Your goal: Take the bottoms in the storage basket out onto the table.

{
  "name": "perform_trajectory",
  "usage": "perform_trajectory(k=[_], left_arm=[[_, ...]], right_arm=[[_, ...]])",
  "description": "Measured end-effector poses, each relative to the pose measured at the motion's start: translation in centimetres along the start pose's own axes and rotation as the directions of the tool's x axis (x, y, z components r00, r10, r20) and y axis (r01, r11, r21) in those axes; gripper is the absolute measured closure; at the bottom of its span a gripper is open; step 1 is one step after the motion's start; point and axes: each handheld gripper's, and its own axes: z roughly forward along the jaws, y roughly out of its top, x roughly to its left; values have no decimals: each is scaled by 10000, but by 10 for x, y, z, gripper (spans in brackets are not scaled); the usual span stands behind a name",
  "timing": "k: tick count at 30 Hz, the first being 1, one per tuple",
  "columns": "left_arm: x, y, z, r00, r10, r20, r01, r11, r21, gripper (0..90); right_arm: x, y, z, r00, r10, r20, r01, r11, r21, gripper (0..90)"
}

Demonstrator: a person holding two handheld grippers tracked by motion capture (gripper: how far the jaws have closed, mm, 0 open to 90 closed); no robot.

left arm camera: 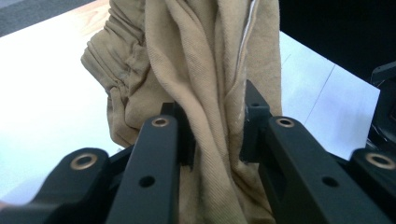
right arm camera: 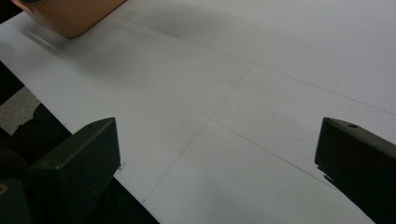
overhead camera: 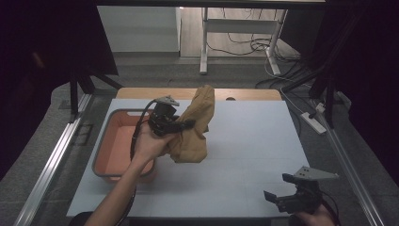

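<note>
A tan garment (overhead camera: 196, 125) hangs bunched above the white table (overhead camera: 244, 141), just right of an orange basin (overhead camera: 113, 146). My left gripper (overhead camera: 188, 124) is shut on it, and a bare hand holds that gripper from below. In the left gripper view the black jaws pinch a thick fold of the tan garment (left arm camera: 210, 93), with a gathered elastic edge at the upper left. My right gripper (overhead camera: 275, 197) rests low at the table's front right corner. The right gripper view has its jaws standing wide apart, open, with bare table (right arm camera: 243, 93) between them.
The orange basin (right arm camera: 70, 16) stands at the left part of the table. A strip of wooden tabletop (overhead camera: 244, 94) shows behind the white sheet. Beyond it are desk legs and cables on the floor (overhead camera: 249, 44). Metal rails run along both sides.
</note>
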Motion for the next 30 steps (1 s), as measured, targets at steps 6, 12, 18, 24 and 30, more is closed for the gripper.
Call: perform_trajectory(k=[6, 12, 18, 24, 30], left_arm=[[-4, 2, 12, 9999, 94, 79, -95, 9999, 133, 740], [-7, 0, 28, 9997, 191, 119, -195, 9992, 336, 739], [-8, -2, 43, 9997, 114, 229, -125, 9987, 491, 737], [-9, -7, 57, 9996, 4, 279, -23, 9978, 670, 737], [-9, -14, 73, 9997, -28, 244, 3, 9948, 1015, 737]], right_arm=[[0, 0, 0, 10000, 2, -7, -2, 10000, -11, 6], [0, 0, 0, 10000, -4, -14, 4, 10000, -6, 6], [0, 0, 0, 10000, -21, -25, 21, 10000, 5, 6], [0, 0, 0, 10000, -19, -46, 19, 10000, -4, 6], [0, 0, 0, 10000, -29, -59, 29, 10000, 8, 6]])
